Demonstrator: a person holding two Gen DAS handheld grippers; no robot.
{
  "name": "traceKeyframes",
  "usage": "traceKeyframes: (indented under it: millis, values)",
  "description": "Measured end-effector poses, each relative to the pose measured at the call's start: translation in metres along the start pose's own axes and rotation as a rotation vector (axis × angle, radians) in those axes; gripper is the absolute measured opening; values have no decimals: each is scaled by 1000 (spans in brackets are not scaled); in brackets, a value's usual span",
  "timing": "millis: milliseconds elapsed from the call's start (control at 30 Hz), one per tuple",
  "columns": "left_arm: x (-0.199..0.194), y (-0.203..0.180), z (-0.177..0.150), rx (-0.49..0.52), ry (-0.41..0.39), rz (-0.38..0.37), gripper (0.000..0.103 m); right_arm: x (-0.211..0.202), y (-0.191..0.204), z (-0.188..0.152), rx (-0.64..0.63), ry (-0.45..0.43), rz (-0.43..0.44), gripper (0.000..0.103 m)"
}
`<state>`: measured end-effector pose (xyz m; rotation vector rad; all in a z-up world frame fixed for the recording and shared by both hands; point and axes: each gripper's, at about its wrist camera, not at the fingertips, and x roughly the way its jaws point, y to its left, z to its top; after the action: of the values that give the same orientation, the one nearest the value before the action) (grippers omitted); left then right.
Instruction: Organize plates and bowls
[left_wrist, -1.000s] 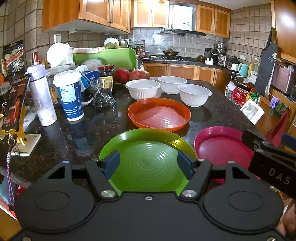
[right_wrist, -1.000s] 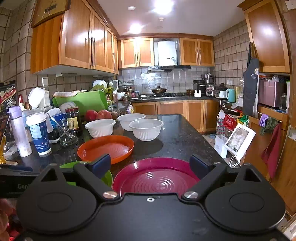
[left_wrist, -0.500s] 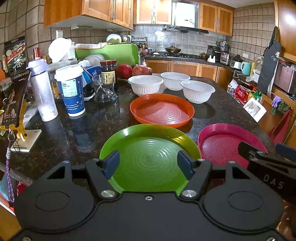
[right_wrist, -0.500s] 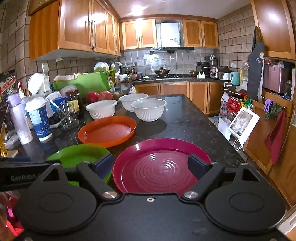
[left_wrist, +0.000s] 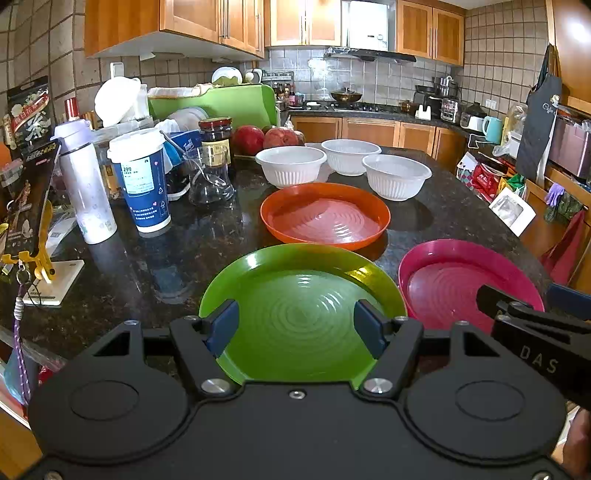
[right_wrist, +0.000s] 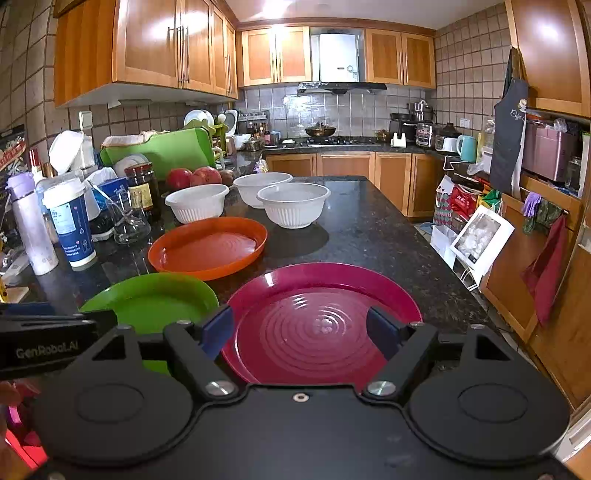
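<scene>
**Both grippers open, side by side**

Left gripper (left_wrist: 295, 326): jaws spread wide, blue pads (left_wrist: 221, 326) facing each other, nothing between them, centred low in its own view. Right gripper (right_wrist: 301, 332): same spread, nothing clamped. Each shows in the other's view as a black finger, lower right for the left camera, lower left for the right.

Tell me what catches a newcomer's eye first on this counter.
Three bright plates on the dark counter: the green plate nearest the open left tool, the magenta plate before the open right tool, the orange plate behind them. Three white bowls sit behind the orange plate.
</scene>
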<state>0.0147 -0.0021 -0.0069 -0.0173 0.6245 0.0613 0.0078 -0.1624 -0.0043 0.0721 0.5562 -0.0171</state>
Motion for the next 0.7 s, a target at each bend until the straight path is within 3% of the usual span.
traceKeyframes:
  millis: [700]
  values:
    - [5,1,0,-19,7,6,68,17,4,2,-24,51,-40,82]
